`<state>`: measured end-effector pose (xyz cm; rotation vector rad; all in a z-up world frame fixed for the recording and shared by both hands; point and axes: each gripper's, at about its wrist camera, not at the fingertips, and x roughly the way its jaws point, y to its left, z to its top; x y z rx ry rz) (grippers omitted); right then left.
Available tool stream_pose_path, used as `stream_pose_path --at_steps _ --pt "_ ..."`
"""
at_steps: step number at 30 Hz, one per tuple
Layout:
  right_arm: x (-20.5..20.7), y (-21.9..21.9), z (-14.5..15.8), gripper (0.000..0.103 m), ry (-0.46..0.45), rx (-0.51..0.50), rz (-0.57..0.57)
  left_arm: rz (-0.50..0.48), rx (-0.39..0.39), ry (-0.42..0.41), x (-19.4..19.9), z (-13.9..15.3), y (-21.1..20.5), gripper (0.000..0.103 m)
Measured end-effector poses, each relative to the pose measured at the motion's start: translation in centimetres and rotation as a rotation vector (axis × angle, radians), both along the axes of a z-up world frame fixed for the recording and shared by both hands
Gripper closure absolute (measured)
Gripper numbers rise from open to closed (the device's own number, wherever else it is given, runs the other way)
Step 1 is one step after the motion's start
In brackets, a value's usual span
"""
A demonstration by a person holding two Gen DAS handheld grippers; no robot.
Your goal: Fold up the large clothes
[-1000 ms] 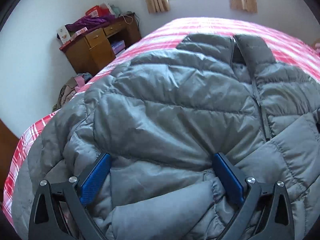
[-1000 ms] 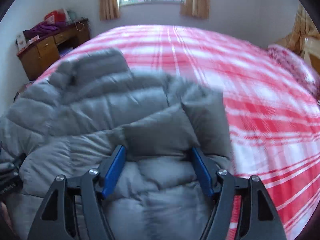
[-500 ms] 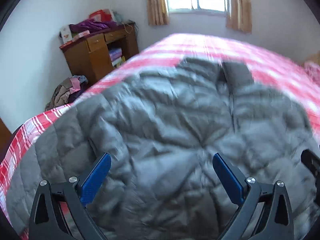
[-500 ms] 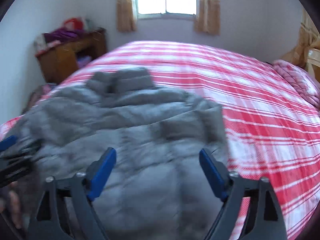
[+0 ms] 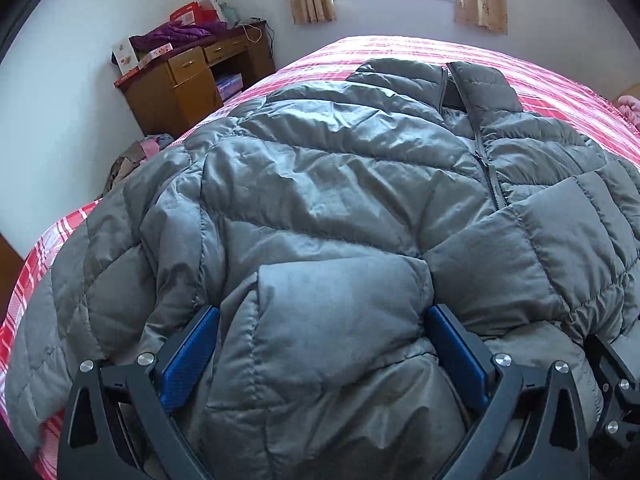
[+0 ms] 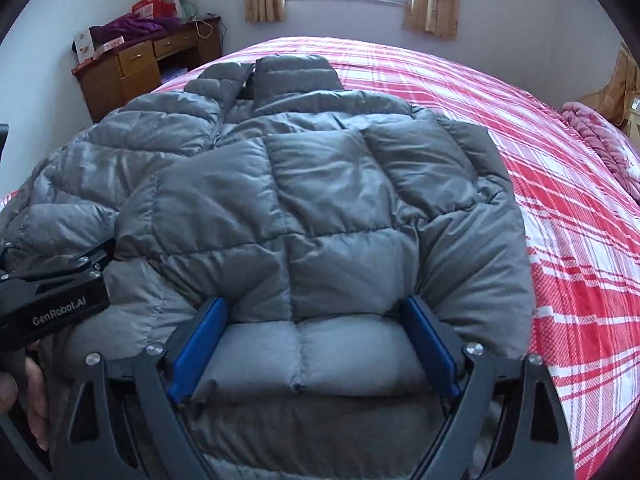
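Grey jacket (image 5: 320,184) flat on plaid bed (image 6: 560,208), my left gripper (image 5: 322,344) and right gripper (image 6: 316,340) jaws spread, each straddling near hem padding.

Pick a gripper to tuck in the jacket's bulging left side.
Left, probably: left gripper sits nearest that side of the jacket, jaws open on padding; right gripper straddles the tidier right half.

Black tongs (image 6: 312,344) – blue ribbed pads (image 6: 200,346), silver screws, white "GenRobot.AI" lettering
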<state>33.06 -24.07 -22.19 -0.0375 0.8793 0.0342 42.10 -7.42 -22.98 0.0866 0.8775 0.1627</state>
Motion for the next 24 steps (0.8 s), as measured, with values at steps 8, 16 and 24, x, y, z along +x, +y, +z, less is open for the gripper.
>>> stream_pose_path --at_steps 8,16,24 --pt "0.4 -0.1 0.3 0.007 0.024 -0.01 0.011 -0.039 0.035 0.022 -0.4 2.6 0.9 0.001" --pt "-6.8 -3.1 5.6 0.002 -0.082 0.039 0.001 0.039 0.093 -0.081 -8.9 8.8 15.5 0.001" --pt "-14.4 -2.1 3.4 0.002 -0.106 0.053 0.019 0.366 0.005 -0.02 -18.3 6.0 32.8 0.001"
